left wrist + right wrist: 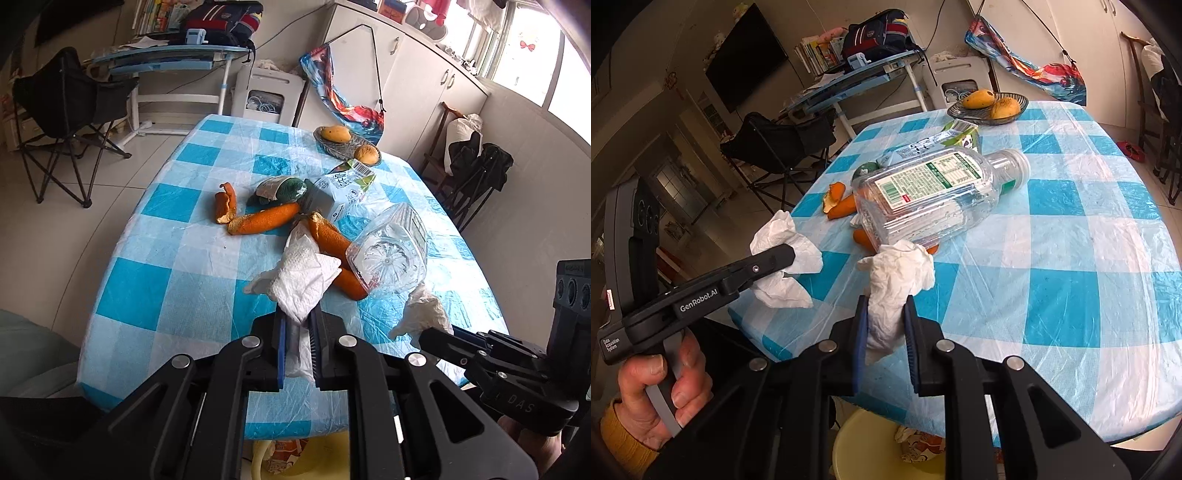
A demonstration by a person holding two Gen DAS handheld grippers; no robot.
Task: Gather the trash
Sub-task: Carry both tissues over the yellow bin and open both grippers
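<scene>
My left gripper [297, 317] is shut on a white paper tissue [299, 277] just above the table's near edge. My right gripper [885, 301] is shut on a second crumpled tissue [899, 273], also above the near edge. Each gripper shows in the other's view: the right gripper [428, 334] and the left gripper [788, 254] with its tissue [783, 236]. On the checked tablecloth [207, 266] lie orange peels [264, 221], an empty clear plastic bottle [942, 192] on its side and a drink carton [338, 192]. A yellow bin [864, 443] stands under the table edge.
A basket with two mangoes [345, 142] sits at the table's far end, a green wrapped item [282, 190] near the carton. A folding chair [70, 110] and a desk [166, 62] stand beyond on the left, cabinets [424, 81] on the right. A hand [665, 384] holds the left gripper's handle.
</scene>
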